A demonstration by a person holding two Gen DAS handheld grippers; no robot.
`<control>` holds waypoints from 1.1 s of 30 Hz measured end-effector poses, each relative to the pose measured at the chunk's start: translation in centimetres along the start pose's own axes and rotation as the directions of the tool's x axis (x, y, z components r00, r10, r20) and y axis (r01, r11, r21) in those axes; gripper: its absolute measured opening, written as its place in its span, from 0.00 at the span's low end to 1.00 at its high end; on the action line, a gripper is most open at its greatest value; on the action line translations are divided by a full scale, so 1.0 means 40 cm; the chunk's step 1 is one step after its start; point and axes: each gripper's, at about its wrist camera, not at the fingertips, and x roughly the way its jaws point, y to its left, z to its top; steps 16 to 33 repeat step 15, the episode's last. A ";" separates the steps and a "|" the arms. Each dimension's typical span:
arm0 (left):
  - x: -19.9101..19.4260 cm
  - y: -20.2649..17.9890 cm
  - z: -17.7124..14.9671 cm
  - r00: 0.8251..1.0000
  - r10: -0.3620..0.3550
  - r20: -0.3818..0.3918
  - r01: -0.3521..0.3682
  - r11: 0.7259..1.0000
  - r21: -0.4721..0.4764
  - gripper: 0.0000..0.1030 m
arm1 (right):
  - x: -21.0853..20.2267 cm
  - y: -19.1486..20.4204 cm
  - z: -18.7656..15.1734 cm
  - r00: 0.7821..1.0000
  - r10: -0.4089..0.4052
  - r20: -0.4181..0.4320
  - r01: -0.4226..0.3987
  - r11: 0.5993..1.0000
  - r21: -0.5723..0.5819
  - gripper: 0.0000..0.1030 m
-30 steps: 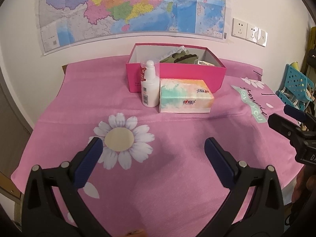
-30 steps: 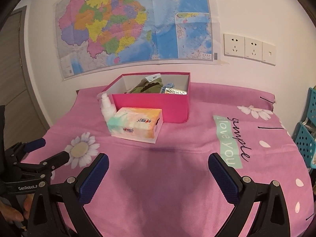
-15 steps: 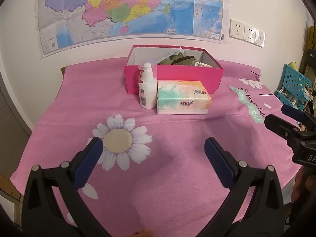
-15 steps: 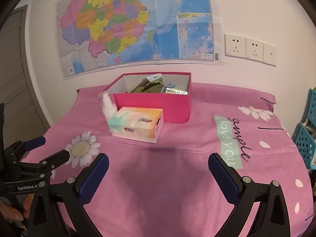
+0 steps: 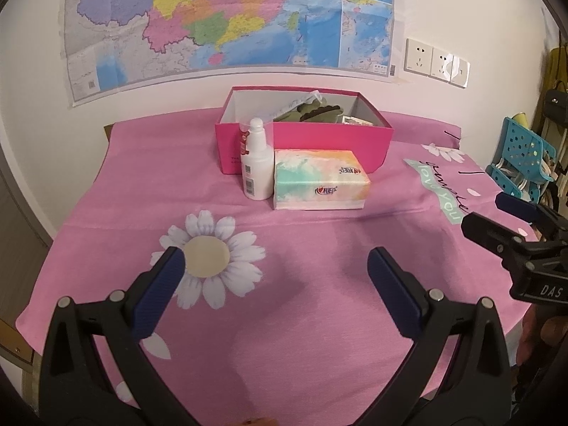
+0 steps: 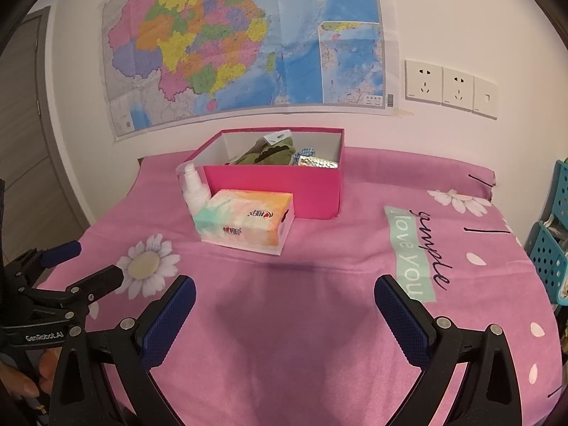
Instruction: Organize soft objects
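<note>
Pink cloth (image 5: 319,319) over table, tissue pack (image 5: 319,184) centre frame touching pink box (image 5: 330,138), white bottle (image 5: 256,163) just left, left gripper (image 5: 276,277) and right gripper (image 6: 284,305) low in frame, both spread wide, holding nothing.

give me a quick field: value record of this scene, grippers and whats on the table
surface: pink cloth with daisy print
box: pink box, open, at the far side, green fabric inside
tissue pack: tissue pack in front of box
bottle: white bottle upright, left of tissue pack
left gripper: open, empty, above cloth
right gripper: open, empty, above cloth
wall: map, sockets
</note>
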 end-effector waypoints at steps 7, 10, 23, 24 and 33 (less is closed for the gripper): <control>-0.008 0.003 0.000 1.000 -0.017 0.018 0.017 1.000 -0.014 1.00 | 0.006 -0.003 -0.004 1.000 0.004 -0.009 -0.004 1.000 -0.007 0.99; -0.018 0.004 0.001 0.999 -0.008 0.035 0.009 1.000 -0.021 1.00 | 0.011 -0.007 -0.001 1.000 0.006 -0.011 -0.006 1.000 -0.010 0.99; -0.019 0.004 0.000 0.999 0.000 0.041 0.001 1.000 -0.018 1.00 | 0.011 -0.010 -0.001 1.000 0.007 -0.010 -0.007 1.000 -0.010 0.99; -0.019 0.004 0.000 0.999 0.000 0.041 0.001 1.000 -0.018 1.00 | 0.011 -0.010 -0.001 1.000 0.007 -0.010 -0.007 1.000 -0.010 0.99; -0.019 0.004 0.000 0.999 0.000 0.041 0.001 1.000 -0.018 1.00 | 0.011 -0.010 -0.001 1.000 0.007 -0.010 -0.007 1.000 -0.010 0.99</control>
